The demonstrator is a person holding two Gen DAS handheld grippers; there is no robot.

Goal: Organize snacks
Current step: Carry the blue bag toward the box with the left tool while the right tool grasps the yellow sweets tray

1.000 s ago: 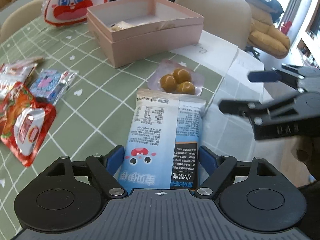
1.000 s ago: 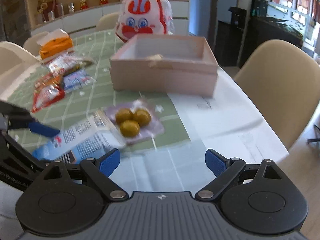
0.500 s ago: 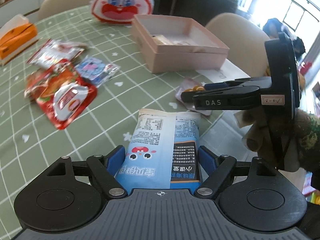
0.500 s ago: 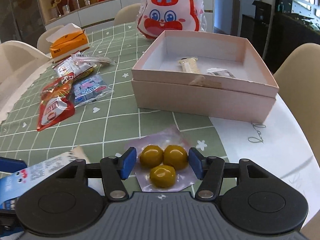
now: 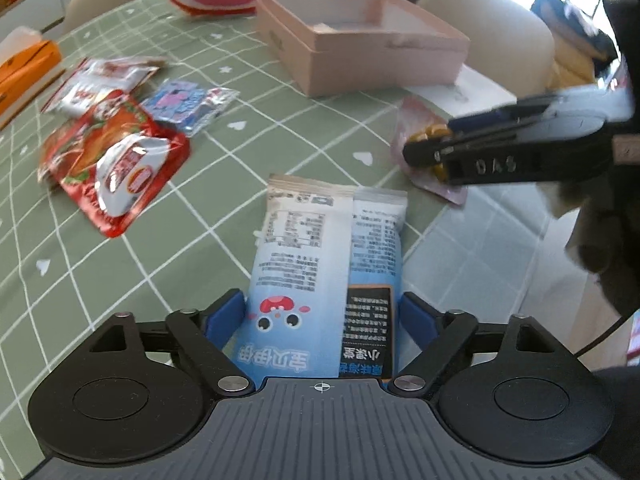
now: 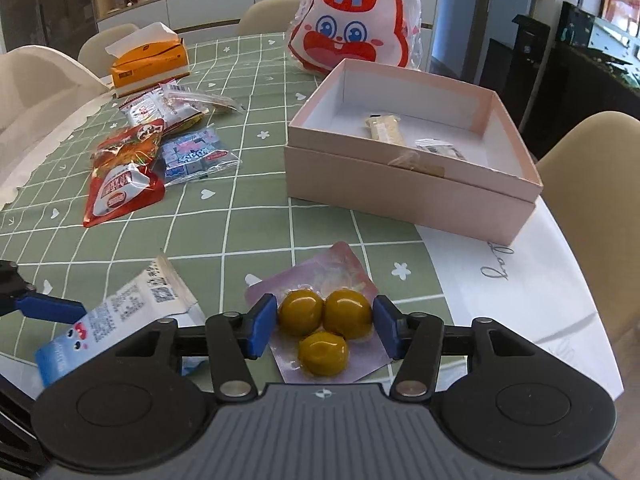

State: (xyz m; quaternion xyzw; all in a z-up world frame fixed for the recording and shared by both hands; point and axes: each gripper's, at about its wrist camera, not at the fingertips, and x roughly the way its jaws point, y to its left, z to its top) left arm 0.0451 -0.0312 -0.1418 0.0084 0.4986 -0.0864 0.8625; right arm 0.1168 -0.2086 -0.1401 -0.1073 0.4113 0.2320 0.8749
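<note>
A green grid tablecloth (image 6: 256, 184) with white hearts and flowers covers the table, and a white paper sheet (image 6: 532, 280) with handwriting lies along its right edge. At the far end a rabbit-face cushion (image 6: 354, 26) sits upright in clear wrap. On the far left an orange tissue box (image 6: 148, 62) has a tissue poking out of its top. Beige chairs (image 6: 592, 168) ring the table, one on the right, others at the back and left. Behind them a white cabinet (image 6: 208, 0) carries small figurines and jars on its shelf.
</note>
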